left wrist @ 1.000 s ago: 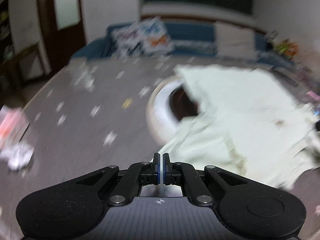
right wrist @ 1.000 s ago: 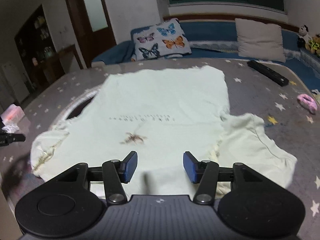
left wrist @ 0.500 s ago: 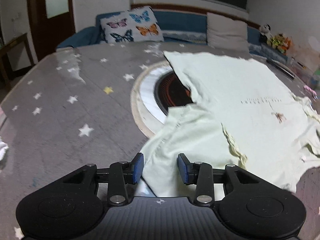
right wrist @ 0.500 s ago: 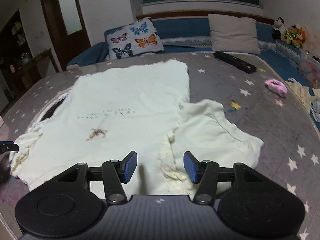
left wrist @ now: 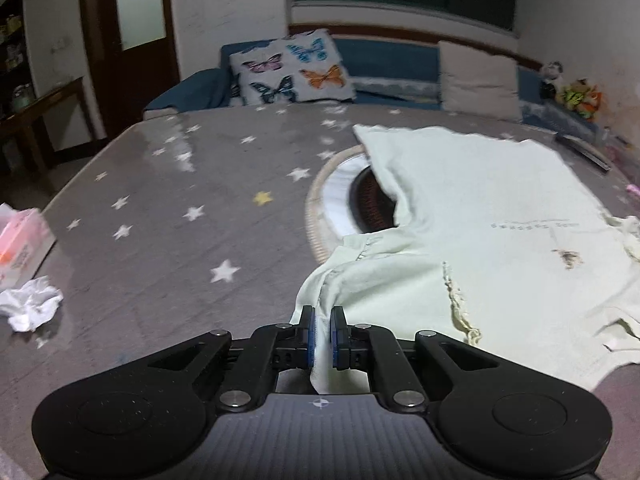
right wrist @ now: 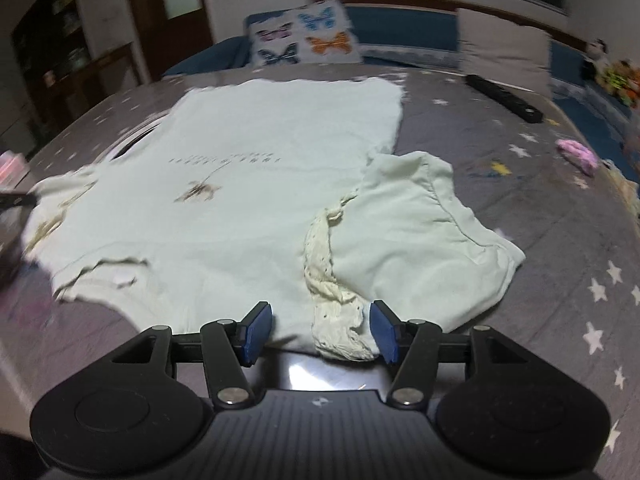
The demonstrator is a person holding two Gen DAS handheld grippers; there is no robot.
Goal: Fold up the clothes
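A pale green T-shirt (left wrist: pixel 492 216) lies spread front-up on a grey star-patterned table (left wrist: pixel 168 216); it also shows in the right wrist view (right wrist: pixel 256 168). My left gripper (left wrist: pixel 322 330) is shut on the edge of the shirt's left sleeve (left wrist: pixel 376 280), with cloth pinched between the blue pads. My right gripper (right wrist: pixel 320 330) is open, its jaws on either side of the lacy seam (right wrist: pixel 332 300) by the right sleeve (right wrist: pixel 424 236), not closed on it.
A round inset ring (left wrist: pixel 340 200) in the table lies partly under the shirt. A tissue box (left wrist: pixel 20 244) and a crumpled tissue (left wrist: pixel 32 308) sit at the left edge. A black remote (right wrist: pixel 504 98) and a pink object (right wrist: pixel 578 156) lie right. A sofa with a butterfly pillow (left wrist: pixel 292 68) stands behind.
My left gripper opened over the left sleeve edge, then shut on it. My right gripper stayed open and moved right and closer, to the right sleeve seam.
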